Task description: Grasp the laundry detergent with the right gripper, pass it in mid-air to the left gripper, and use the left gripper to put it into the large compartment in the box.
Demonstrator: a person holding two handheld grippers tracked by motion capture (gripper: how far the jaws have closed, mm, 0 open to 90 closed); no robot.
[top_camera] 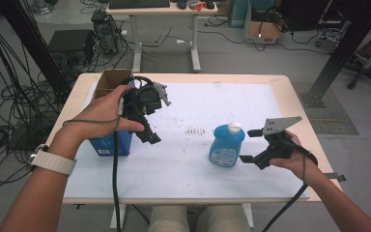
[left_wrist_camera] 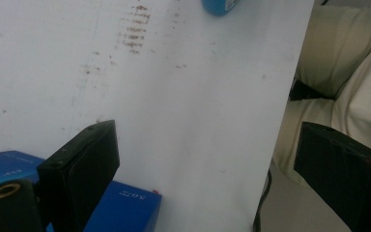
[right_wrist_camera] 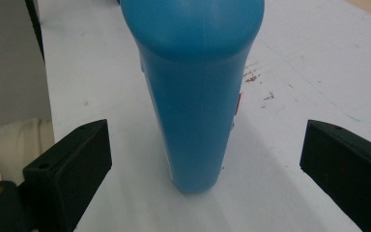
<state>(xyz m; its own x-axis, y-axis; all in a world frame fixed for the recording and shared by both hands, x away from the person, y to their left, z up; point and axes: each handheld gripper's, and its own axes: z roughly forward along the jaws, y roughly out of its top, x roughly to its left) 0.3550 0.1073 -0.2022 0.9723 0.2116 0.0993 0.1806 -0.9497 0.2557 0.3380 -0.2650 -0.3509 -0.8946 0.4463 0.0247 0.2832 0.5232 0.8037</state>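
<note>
Smooth glossy blue plastic bottle (right_wrist_camera: 193, 92) with white cap (top_camera: 235, 127), matt white paper sheet (top_camera: 212, 104), pale wood table (top_camera: 290, 89), brown cardboard box (top_camera: 111, 79), matt black jaws

I see a blue box (top_camera: 110, 144) at the left of the white sheet (top_camera: 198, 101) covering the table (top_camera: 299, 104), an open cardboard box (top_camera: 112, 79) behind it, and brownish smudges (top_camera: 195, 130) mid-sheet.

The high view looks forward and down from above the person's side, taking in the whole table (top_camera: 290, 92) and the floor beyond. The left gripper view looks steeply down at the white sheet (left_wrist_camera: 188, 96) from close by. The right gripper view sits low and very near the blue bottle (right_wrist_camera: 193, 92), whose base also shows at the left gripper view's top edge (left_wrist_camera: 220, 6).
</note>
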